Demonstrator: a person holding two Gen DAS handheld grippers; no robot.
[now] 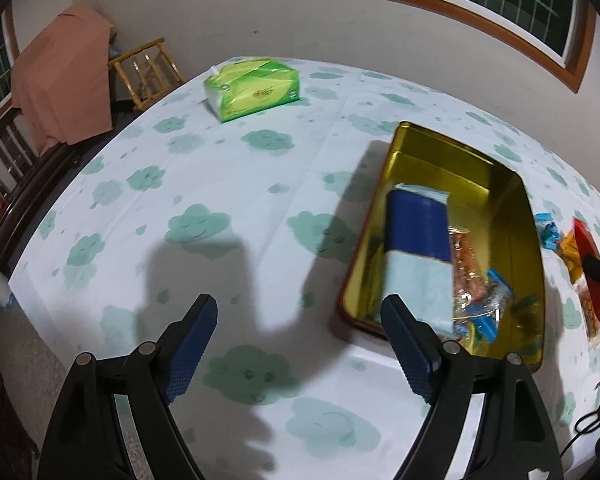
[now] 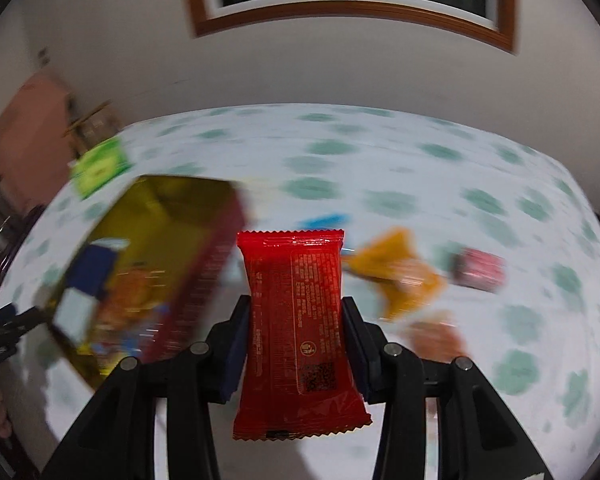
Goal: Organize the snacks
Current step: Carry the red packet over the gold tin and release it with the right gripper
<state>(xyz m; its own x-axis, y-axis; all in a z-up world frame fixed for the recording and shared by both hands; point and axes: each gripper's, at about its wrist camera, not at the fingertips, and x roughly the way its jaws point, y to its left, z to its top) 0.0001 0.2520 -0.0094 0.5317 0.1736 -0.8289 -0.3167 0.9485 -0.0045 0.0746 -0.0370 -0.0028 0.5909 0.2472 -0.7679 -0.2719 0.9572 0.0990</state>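
- Jaws on our right gripper [image 2: 296, 312] are clamped on a red snack packet [image 2: 298, 332], pads pressing both its long edges; packet stands upright between them, above the table.
- Jaws on our left gripper [image 1: 296, 320] stand wide apart, nothing between them.
- Gold tin [image 1: 424, 148] sits on the table at 2 o'clock from the left gripper; its right finger [image 1: 410, 350] overlaps the tin's near rim in view, contact unclear.
- In the tin we see a blue-and-pale-blue pack [image 1: 418, 240] and clear-wrapped snacks [image 1: 472, 280] beside it.
- Right wrist view is motion-blurred: tin [image 2: 168, 216] at 10 o'clock from the packet, loose orange wrappers [image 2: 396, 276] at 2 o'clock, a dark red pack [image 2: 480, 268] farther right.
- Green tissue pack [image 1: 256, 88] lies at 12 o'clock on the cloud-print tablecloth [image 1: 220, 184], well apart from the tin.
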